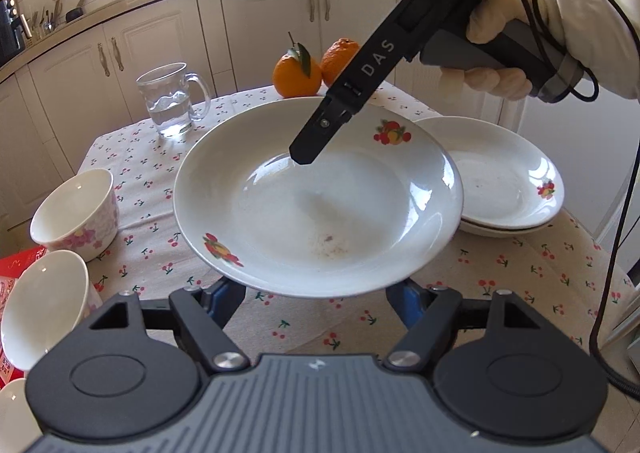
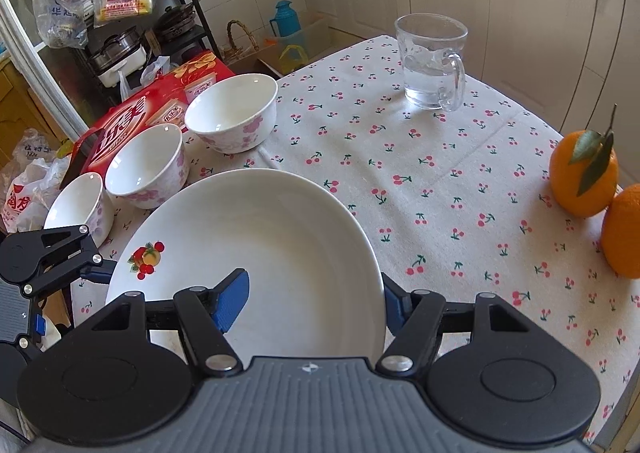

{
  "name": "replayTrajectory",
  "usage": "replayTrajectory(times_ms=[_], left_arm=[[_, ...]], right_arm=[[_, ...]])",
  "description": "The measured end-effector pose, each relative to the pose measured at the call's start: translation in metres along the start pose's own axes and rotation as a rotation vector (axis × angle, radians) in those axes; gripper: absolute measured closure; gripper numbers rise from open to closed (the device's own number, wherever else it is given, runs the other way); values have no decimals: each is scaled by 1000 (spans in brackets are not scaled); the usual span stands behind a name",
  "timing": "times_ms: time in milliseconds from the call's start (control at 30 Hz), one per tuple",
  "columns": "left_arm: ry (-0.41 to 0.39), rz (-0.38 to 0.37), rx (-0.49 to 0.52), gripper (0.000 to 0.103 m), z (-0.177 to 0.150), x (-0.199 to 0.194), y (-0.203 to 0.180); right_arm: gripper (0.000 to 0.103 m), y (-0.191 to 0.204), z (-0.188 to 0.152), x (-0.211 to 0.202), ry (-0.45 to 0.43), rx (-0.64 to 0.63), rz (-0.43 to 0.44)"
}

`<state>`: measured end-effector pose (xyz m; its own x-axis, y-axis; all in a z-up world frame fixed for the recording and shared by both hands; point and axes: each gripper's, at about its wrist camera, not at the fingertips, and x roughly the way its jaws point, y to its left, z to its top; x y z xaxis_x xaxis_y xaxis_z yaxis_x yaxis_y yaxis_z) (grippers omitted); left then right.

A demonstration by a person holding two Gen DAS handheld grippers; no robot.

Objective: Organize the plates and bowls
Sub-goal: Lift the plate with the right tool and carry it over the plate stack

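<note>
Glossy round plate (image 1: 320,209), cherry-print tablecloth (image 1: 520,277)

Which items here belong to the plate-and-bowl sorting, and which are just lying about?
Job:
- held plate
- plate stack
- three bowls
- left gripper and right gripper

Lying about:
- mug of water
- two oranges
- red box

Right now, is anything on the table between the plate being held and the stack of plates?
Nothing visible. The held plate hangs above the tablecloth, its rim already overlapping the plate stack. The oranges and the mug stand farther back.
</note>
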<state>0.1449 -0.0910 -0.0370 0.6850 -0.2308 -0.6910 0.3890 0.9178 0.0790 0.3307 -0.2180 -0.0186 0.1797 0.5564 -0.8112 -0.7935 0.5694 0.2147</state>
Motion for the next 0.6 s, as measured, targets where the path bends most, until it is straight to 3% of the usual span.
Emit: replayTrajectory(times_ms=[600], left_arm=[[-6, -179, 156, 27, 15, 7, -54]], right_arm=[[30, -14, -82, -71, -67, 164, -134]])
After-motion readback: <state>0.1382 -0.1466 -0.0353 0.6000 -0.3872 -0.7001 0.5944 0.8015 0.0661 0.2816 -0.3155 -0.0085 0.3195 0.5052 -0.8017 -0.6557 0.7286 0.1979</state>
